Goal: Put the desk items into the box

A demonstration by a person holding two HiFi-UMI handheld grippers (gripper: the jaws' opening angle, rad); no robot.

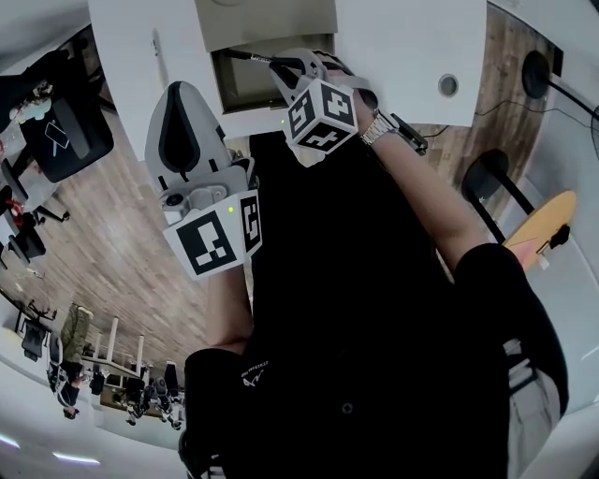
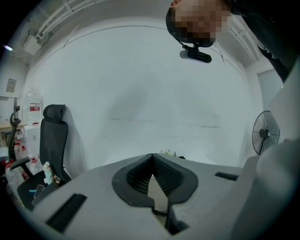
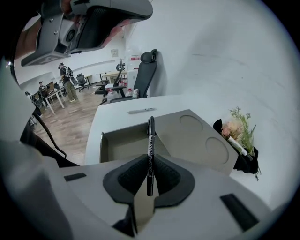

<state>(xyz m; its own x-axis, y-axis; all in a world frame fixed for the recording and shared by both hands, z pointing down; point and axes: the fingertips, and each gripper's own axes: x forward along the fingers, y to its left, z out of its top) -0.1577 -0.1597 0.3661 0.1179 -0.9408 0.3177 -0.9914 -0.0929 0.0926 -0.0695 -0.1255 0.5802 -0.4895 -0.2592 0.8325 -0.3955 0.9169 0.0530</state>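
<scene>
Wood-plank flooring filled the left of the head view, and a white desk [image 1: 393, 47] ran across the top, cut off by the frame edge. The box [image 1: 267, 26] sat on it, only partly in frame, with its open compartment in shadow. The right gripper [image 1: 288, 69] reached over that opening, and a black pen [image 1: 251, 57] stuck out from its tips. The left gripper [image 1: 184, 94] was held to the left of the box. Dark clothing covered most of the lower frame.

In the left gripper view, a bare white wall stood behind an office chair [image 2: 51, 136] at the left and a fan [image 2: 265, 134] at the right. The 2 jaws met at their tips with nothing between them.

In the right gripper view, the 2 jaws were clamped on the pen's near half. Its far end showed over the line where the open compartment met the box's flat part with 2 round recesses. Its height above the box could not be judged, and the print on the barrel was too small to read. A slim item [image 3: 140, 111] lay on the desk beyond the box, too small to identify. Flowers [image 3: 239, 129] stood to the right of the box.
</scene>
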